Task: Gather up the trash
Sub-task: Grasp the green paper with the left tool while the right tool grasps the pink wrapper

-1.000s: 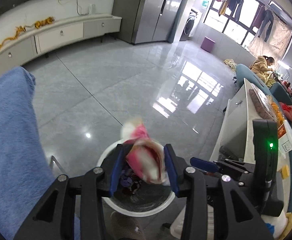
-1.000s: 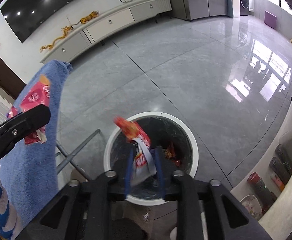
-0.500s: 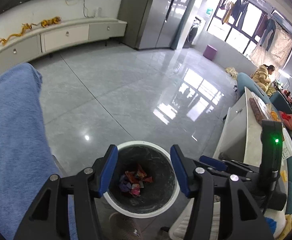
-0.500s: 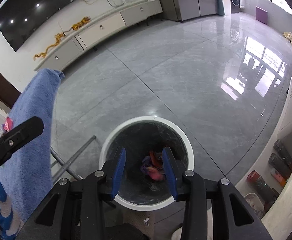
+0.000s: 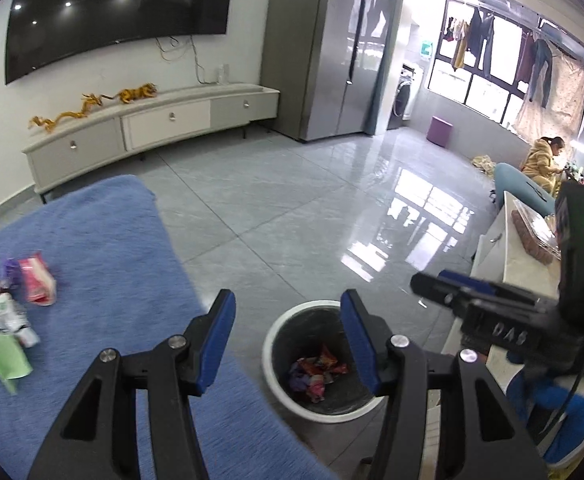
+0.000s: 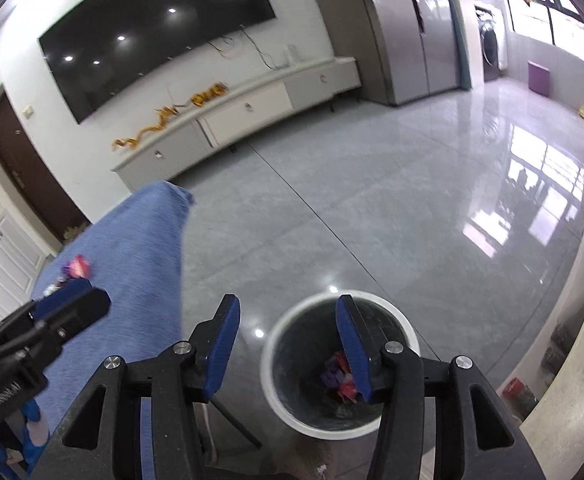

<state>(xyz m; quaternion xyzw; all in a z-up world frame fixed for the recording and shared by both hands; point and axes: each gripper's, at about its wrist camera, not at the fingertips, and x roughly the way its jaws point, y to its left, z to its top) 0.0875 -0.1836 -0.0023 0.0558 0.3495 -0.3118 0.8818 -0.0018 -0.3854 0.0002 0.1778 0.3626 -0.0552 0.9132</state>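
Left wrist view: our left tool (image 5: 287,338) stands open and empty at lower centre, above the white-rimmed trash bin (image 5: 269,354) with wrappers (image 5: 318,372) inside. More wrappers (image 5: 13,300) lie at left on the blue-covered bench (image 5: 103,240). Right wrist view: our right tool (image 6: 287,342) is opening, nothing between its jaws, over the same bin.

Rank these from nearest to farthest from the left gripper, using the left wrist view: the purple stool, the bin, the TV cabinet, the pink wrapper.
Measured from the left gripper:
1. Bin, on the floor just below the right finger.
2. Pink wrapper, left, on the blue cloth.
3. TV cabinet, against the far wall.
4. Purple stool, far right, by the window.
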